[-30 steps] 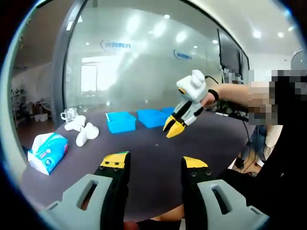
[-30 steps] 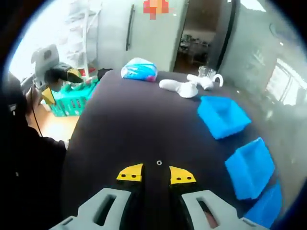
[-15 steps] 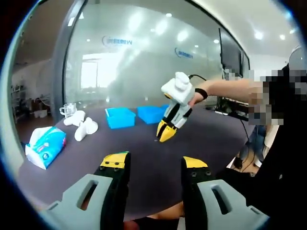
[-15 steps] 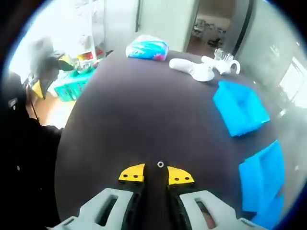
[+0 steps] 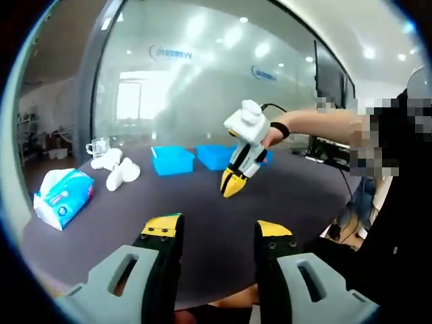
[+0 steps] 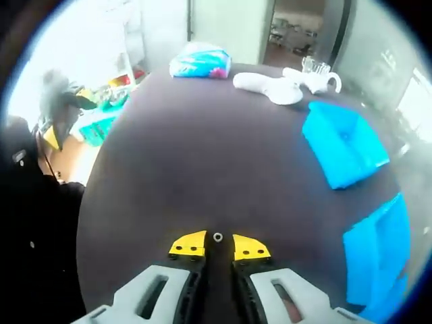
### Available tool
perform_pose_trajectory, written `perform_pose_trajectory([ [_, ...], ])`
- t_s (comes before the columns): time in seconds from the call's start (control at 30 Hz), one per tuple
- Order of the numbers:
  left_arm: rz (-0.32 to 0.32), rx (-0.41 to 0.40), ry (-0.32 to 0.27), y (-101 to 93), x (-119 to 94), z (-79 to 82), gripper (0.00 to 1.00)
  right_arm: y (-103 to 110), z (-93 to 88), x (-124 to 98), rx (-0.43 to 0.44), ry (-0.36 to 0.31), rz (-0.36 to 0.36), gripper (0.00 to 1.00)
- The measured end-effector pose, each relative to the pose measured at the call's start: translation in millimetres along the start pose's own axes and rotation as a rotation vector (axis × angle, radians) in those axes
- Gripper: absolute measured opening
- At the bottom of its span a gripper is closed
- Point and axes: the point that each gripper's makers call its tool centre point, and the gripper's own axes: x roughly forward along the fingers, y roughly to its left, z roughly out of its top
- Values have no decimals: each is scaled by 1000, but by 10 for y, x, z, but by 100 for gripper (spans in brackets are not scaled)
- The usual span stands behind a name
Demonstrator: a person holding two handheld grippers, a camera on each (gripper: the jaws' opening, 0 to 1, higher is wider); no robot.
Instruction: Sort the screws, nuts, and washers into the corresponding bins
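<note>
A small silver nut (image 6: 218, 237) lies on the dark table (image 6: 202, 155), right between the yellow tips of my right gripper (image 6: 219, 246). Its jaws stand a narrow gap apart, wider than the nut. In the left gripper view the right gripper (image 5: 232, 187) points down with its tips at the table top, held by a person's hand. My left gripper (image 5: 217, 229) hovers wide open near the table's front edge, with nothing between its fingers. Blue bins (image 5: 172, 160) (image 5: 216, 156) stand at the back; in the right gripper view these bins (image 6: 344, 145) (image 6: 378, 250) are on the right.
A tissue pack (image 5: 61, 196) (image 6: 199, 61), white objects (image 5: 118, 172) (image 6: 270, 84) and a glass cup (image 5: 98, 145) (image 6: 314, 65) sit at the table's far end. A green basket (image 6: 101, 121) stands on the floor beyond the table's edge. The person's dark sleeve (image 5: 398, 202) is at the right.
The right gripper's jaws have narrowed around the nut, and the gripper has come down to the table. The left gripper has stayed open.
</note>
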Motion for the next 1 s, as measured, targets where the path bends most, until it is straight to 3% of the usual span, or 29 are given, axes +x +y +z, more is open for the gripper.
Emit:
perform_pose_trajectory([
  [0.1,-1,-6,0,1,6,-7,40,29,2,1,-5,1,0,2],
  [0.23,-1,-9,1,-3,13,-8,40,63,5,4,-53,12,-30,1],
  [0.53,-4,-2,-9,-27,16,43,40,103,-10,-74,-34,-23,-36,1],
  [0.8,-8,11,-16,-34,38,103,39,180,32,-352,39,-170,-77,1],
  [1.0,-33,23,-30,-92,66,185,39,194,-1,-679,151,-336,-162,1],
])
